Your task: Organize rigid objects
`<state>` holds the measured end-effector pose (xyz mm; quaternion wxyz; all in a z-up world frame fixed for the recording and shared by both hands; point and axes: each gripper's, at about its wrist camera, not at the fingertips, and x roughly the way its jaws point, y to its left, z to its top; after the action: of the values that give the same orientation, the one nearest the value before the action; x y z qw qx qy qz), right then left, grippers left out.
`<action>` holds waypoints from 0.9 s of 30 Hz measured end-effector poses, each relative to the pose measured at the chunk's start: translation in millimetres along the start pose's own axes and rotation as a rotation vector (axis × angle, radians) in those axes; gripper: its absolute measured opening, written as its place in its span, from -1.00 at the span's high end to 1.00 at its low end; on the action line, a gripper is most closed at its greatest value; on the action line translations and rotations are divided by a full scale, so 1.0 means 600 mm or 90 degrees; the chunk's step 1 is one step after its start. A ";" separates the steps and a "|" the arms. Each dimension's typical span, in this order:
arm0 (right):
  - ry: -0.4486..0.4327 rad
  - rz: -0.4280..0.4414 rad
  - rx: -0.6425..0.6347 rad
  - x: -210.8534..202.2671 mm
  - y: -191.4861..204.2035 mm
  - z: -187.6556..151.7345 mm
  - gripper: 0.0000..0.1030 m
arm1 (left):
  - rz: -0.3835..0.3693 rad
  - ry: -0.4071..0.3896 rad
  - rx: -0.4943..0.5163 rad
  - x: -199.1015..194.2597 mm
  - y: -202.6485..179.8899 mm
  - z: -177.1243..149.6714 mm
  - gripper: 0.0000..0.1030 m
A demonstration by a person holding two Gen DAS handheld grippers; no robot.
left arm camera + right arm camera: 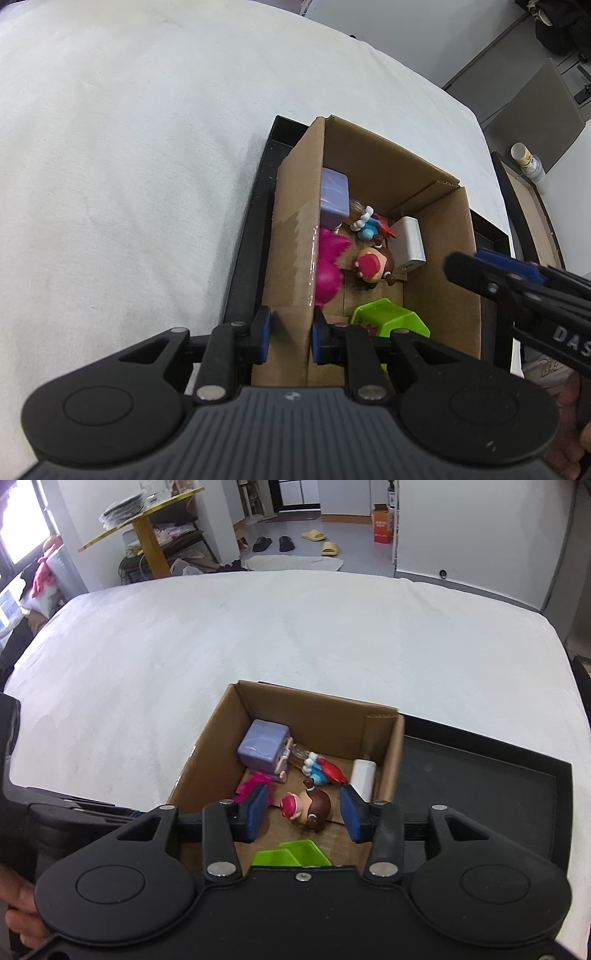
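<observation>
Steadying cardboard box (pixel 295 236) wall – pinched by left gripper (pixel 290 334); right gripper (pixel 304 812) spread, empty, above doll figure (pixel 308 806) lying inside box – withdrawal likely needed next.

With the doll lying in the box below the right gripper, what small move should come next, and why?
Probably lift the right gripper straight up out of the cardboard box. Its jaws stand open with nothing between the pads, and the doll lies on the box floor beneath them, apparently released. The left gripper is clamped on the box wall, steadying it.
</observation>
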<state>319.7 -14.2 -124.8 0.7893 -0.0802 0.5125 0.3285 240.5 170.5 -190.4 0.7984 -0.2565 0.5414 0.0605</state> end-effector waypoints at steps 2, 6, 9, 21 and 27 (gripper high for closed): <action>-0.001 -0.003 0.011 -0.006 -0.007 -0.004 0.12 | 0.000 0.001 -0.002 0.000 0.000 0.000 0.64; 0.003 -0.008 0.031 -0.015 -0.018 -0.013 0.08 | 0.003 -0.009 0.007 -0.009 -0.004 0.000 0.64; 0.006 -0.008 0.042 -0.024 -0.022 -0.020 0.01 | 0.014 -0.023 0.021 -0.020 -0.010 0.000 0.64; -0.007 -0.011 0.092 -0.082 -0.037 -0.037 -0.39 | 0.041 -0.002 0.078 -0.068 -0.041 -0.004 0.60; -0.026 -0.030 0.138 -0.111 -0.058 -0.055 -0.59 | 0.055 0.008 0.119 -0.099 -0.074 -0.012 0.43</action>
<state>298.5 -85.6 -90.2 0.8113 0.0003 0.5266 0.2541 227.0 139.2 -123.9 0.8122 -0.1572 0.5602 0.0425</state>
